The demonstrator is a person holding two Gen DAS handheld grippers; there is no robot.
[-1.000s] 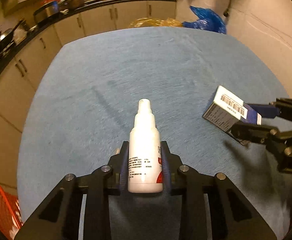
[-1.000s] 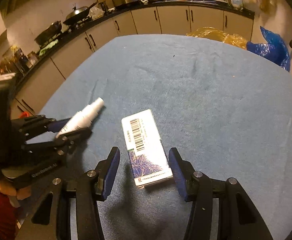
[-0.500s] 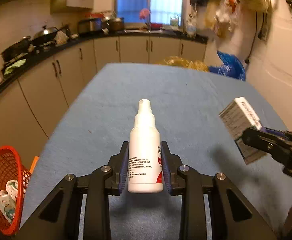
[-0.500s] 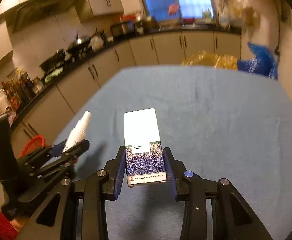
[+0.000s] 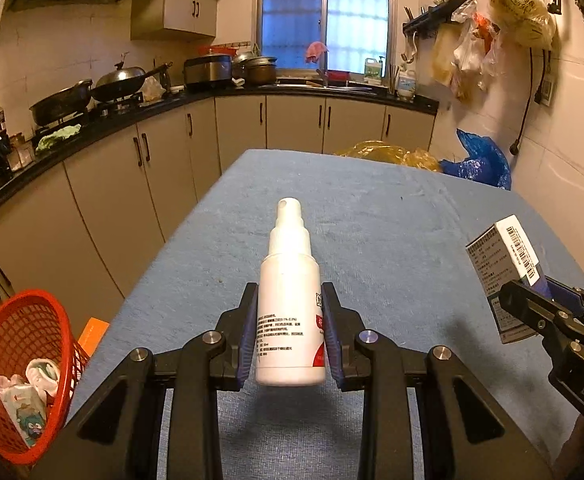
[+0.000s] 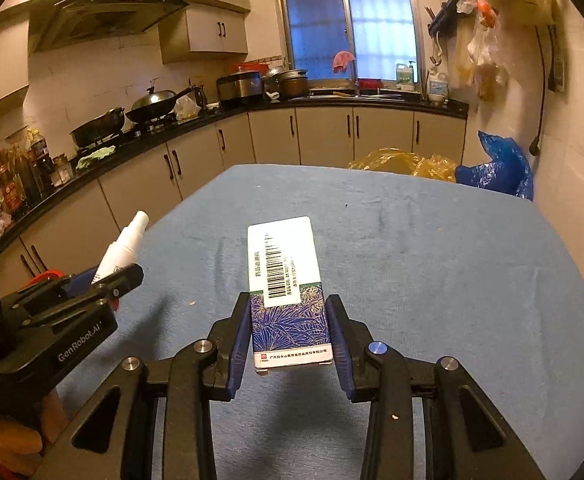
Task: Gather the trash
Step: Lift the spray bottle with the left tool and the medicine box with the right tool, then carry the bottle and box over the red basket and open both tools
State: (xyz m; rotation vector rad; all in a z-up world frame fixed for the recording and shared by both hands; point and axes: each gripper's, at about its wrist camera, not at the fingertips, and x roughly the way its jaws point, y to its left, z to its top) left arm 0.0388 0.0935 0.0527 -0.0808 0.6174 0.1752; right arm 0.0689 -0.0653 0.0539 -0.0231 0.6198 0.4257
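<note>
My left gripper (image 5: 290,316) is shut on a white spray bottle (image 5: 290,296) and holds it above the blue-covered table (image 5: 391,216). My right gripper (image 6: 290,320) is shut on a small carton (image 6: 286,284) with a blue leaf pattern and a barcode, also held above the table. The carton shows at the right of the left wrist view (image 5: 503,272). The bottle shows at the left of the right wrist view (image 6: 122,248). A red mesh basket (image 5: 20,364) with crumpled wrappers stands on the floor left of the table.
Kitchen cabinets and a black counter (image 5: 132,116) with pans run along the left and back. Yellow (image 5: 387,156) and blue plastic bags (image 5: 479,164) lie beyond the table's far edge. An orange box (image 5: 92,334) sits by the basket.
Both grippers have lifted and tilted up from the table. My right gripper has closed on the carton and raised it. The red basket has come into view.
</note>
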